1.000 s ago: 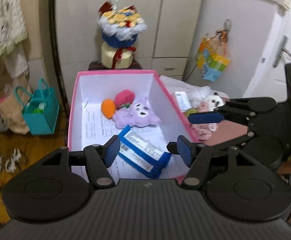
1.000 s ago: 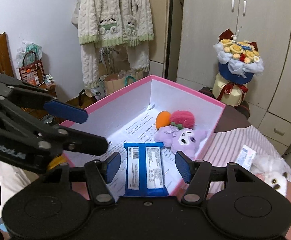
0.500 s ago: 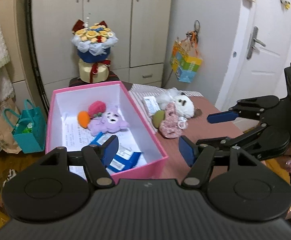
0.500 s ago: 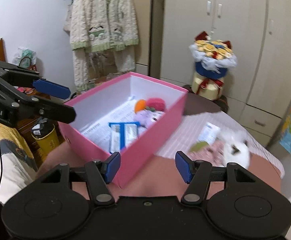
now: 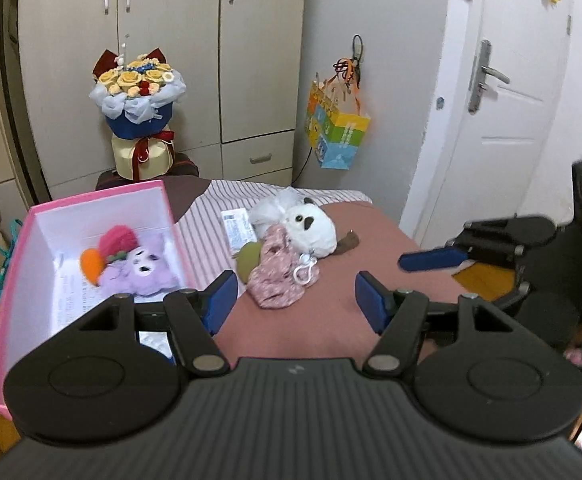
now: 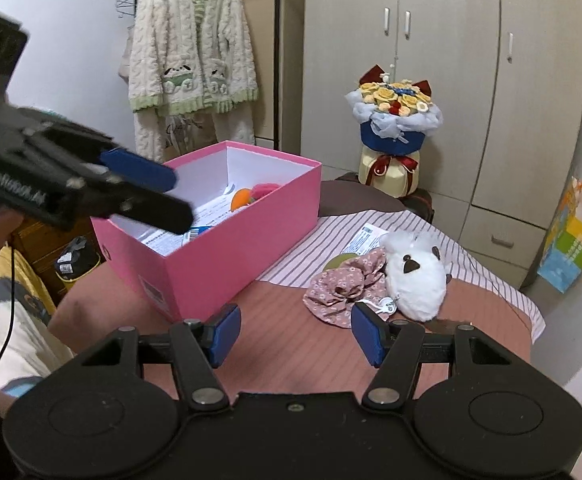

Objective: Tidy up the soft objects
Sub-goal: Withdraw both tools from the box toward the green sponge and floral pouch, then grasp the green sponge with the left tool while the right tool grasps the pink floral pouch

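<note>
Cloth (image 6: 345,286) just ahead of the spread, empty right fingers (image 6: 371,334) looks light and floppy, so pinching a raised fold seems best.

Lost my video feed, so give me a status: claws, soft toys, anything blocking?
Both claws, left and right, open and empty. Purple plush in pink box; white plush and floral pouch outside on bed. Nothing blocking.
</note>
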